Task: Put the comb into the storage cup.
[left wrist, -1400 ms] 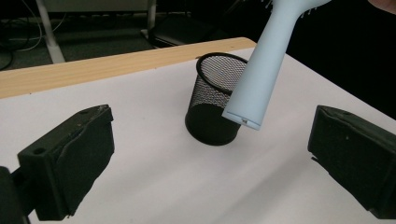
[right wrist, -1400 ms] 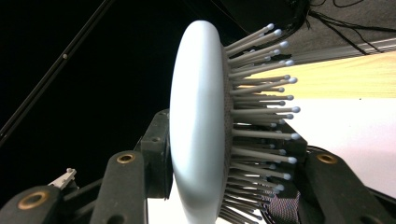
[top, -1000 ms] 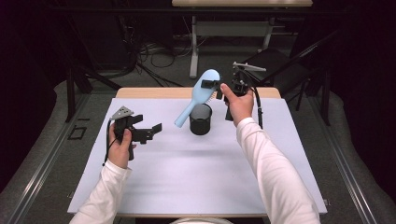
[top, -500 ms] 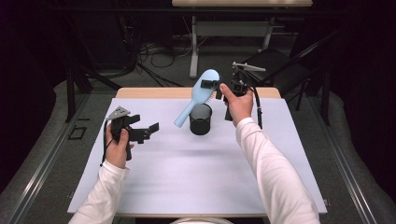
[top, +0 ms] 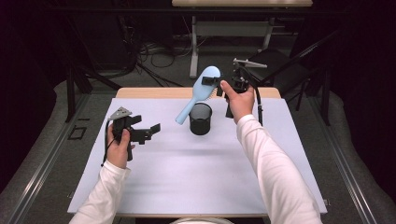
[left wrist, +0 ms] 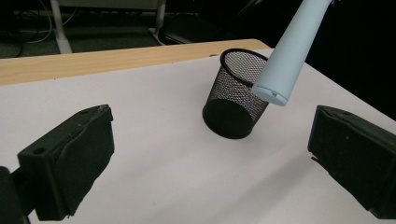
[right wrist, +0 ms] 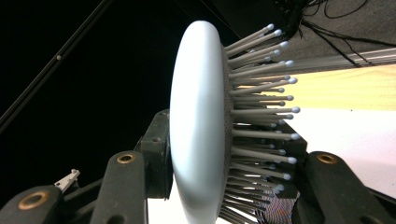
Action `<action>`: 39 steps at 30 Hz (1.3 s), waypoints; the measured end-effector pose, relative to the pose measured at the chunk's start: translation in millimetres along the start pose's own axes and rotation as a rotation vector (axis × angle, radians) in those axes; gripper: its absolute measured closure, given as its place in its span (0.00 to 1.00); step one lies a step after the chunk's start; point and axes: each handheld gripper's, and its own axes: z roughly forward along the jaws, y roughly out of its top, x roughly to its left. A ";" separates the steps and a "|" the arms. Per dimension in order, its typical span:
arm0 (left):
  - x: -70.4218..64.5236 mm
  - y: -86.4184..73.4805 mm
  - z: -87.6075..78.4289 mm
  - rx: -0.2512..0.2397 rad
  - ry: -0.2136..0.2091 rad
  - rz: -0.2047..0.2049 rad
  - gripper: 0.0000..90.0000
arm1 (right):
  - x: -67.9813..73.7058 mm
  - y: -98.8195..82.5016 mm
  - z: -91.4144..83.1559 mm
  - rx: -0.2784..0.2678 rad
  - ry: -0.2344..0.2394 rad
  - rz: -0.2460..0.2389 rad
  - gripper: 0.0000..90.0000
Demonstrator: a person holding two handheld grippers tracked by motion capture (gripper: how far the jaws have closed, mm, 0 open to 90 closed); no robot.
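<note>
The right gripper (top: 215, 84) is clenched on the head of the light blue hairbrush (top: 198, 93), holding it in the air at the far side of the table (top: 187, 186), handle slanting down beside the black mesh cup (top: 201, 119). The left gripper (top: 152, 130) hovers near the table's left side, jaws apart and holding nothing.

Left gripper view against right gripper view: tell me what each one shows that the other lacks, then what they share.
Left gripper view alone: the whole black mesh cup standing on the white mat, the hairbrush's handle end hanging by the cup's rim, and the open left tongs with nothing between them.

Right gripper view alone: the brush head edge-on with its ball-tipped bristles, clamped in the right tongs.

Shared: the pale blue hairbrush, the white mat and the wooden table edge.
</note>
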 end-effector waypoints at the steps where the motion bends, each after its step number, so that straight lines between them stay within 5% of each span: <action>1: 0.2 0.1 -0.3 -0.001 -0.001 -0.001 0.01 | 0.9 1.1 -0.5 -0.002 -0.001 -0.002 0.57; 23: 0.1 -1.7 1.4 0.003 0.000 -0.006 0.01 | 12.1 18.9 -7.6 -0.069 -0.135 -0.133 0.57; 39: 0.2 -3.1 3.0 0.008 0.003 -0.001 0.01 | 8.5 25.7 -19.2 -0.115 -0.170 -0.142 0.57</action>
